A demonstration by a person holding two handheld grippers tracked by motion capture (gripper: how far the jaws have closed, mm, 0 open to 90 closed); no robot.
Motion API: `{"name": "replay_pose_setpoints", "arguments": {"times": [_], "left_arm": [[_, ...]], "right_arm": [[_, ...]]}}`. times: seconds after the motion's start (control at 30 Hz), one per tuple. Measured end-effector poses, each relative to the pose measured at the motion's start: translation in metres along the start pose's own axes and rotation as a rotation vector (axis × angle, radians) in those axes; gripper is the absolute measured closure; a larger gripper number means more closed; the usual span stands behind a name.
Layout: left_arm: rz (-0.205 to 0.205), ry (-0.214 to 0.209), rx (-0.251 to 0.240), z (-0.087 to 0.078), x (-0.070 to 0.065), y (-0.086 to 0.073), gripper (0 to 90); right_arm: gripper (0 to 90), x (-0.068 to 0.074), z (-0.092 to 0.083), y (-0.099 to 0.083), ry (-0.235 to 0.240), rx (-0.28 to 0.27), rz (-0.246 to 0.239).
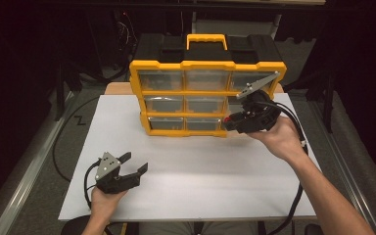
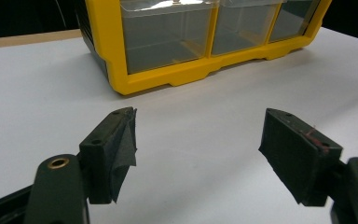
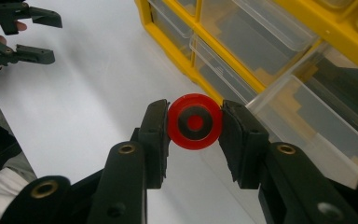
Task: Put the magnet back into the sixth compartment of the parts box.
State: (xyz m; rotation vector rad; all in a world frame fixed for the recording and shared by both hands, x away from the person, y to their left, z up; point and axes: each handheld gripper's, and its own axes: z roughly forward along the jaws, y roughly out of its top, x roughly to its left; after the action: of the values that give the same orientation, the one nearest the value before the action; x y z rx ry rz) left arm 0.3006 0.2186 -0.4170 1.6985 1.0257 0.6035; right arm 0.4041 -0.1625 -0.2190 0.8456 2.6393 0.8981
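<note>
The right gripper (image 3: 195,128) is clamped on a small red ring (image 3: 195,122), w/ one black pad pressing on each side of it. The ring is round, w/ a dark band inside & a red dot in the middle. In the high view the right gripper (image 1: 231,120) sits just in front of the yellow box (image 1: 207,64) of little drawers, by its bottom right corner, & a bit of red shows at the tip.

One clear drawer (image 3: 317,116) on the box is pulled out. It is just beside the ring, on the right in the right gripper view. The ring is above the white table (image 3: 88,93), not touching it as far as I can tell.

The left gripper (image 1: 133,165) is near the front left part of the table (image 1: 200,166), well apart from the box. Its jaws are wide apart w/ nothing between them. In the left gripper view the left gripper (image 2: 198,140) points at the bottom row of drawers in the box (image 2: 168,77).

The box stands upright at the back of the table, w/ a yellow handle (image 1: 206,40) on top.
</note>
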Motion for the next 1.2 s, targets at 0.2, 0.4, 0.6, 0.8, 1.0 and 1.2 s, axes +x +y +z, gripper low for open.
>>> {"name": "replay_pose_setpoints", "arguments": {"times": [0.2, 0.4, 0.6, 0.8, 1.0, 1.2], "left_arm": [[0.007, -0.009, -0.004, 0.0, -0.001, 0.0, 26.9], [0.004, -0.011, -0.007, -0.001, -0.001, 0.0, 27.0], [0.003, -0.011, -0.005, 0.0, -0.001, 0.0, 27.0], [0.005, -0.01, -0.005, 0.0, -0.001, 0.0, 27.0], [0.006, -0.01, -0.004, 0.0, -0.001, 0.0, 27.0], [0.004, -0.009, -0.004, 0.0, -0.001, 0.0, 27.0]], "right_arm": [[65.3, -0.005, -0.002, -0.001, -0.014, -0.004, 0.016], [65.3, -0.008, -0.001, -0.001, -0.028, 0.002, 0.022], [65.3, -0.012, -0.002, -0.001, -0.045, 0.002, 0.034], [65.2, -0.018, -0.003, -0.002, -0.065, 0.003, 0.044], [65.2, -0.022, -0.003, -0.003, -0.09, 0.007, 0.051], [65.1, -0.026, 0.0, -0.004, -0.101, 0.019, 0.063]]}}
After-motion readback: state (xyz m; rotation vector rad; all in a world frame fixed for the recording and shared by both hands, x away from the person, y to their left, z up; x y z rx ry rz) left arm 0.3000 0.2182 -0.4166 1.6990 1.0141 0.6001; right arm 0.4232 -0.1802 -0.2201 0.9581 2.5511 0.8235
